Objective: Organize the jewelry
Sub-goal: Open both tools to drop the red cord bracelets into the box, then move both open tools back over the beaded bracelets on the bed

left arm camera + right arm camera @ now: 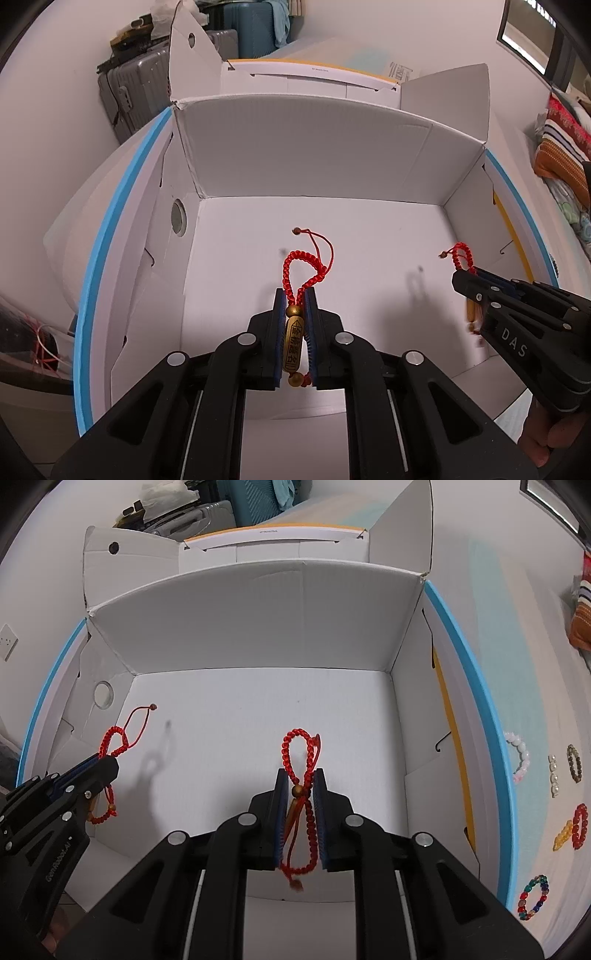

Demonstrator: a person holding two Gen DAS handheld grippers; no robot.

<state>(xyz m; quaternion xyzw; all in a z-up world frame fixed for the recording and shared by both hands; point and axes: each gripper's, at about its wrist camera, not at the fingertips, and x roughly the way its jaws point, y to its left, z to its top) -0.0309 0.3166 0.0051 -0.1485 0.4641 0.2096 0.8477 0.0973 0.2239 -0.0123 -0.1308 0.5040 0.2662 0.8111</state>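
Observation:
My left gripper point(295, 295) is shut on a red braided bracelet with a brass charm point(293, 341) and holds it above the floor of an open white cardboard box point(362, 229). Its red loop sticks out past the fingertips. My right gripper point(300, 775) is shut on a red bead bracelet point(295, 753), also over the box floor. The right gripper shows in the left wrist view point(465, 280) at the right; the left gripper shows in the right wrist view point(105, 762) at the left.
Several bead bracelets lie on the table right of the box: a white one point(521, 755), a dark one point(574, 762), a red one point(580, 825), a yellow piece point(562, 835), a multicoloured one point(533, 897). Box flaps stand up behind. Suitcases point(136, 92) are beyond.

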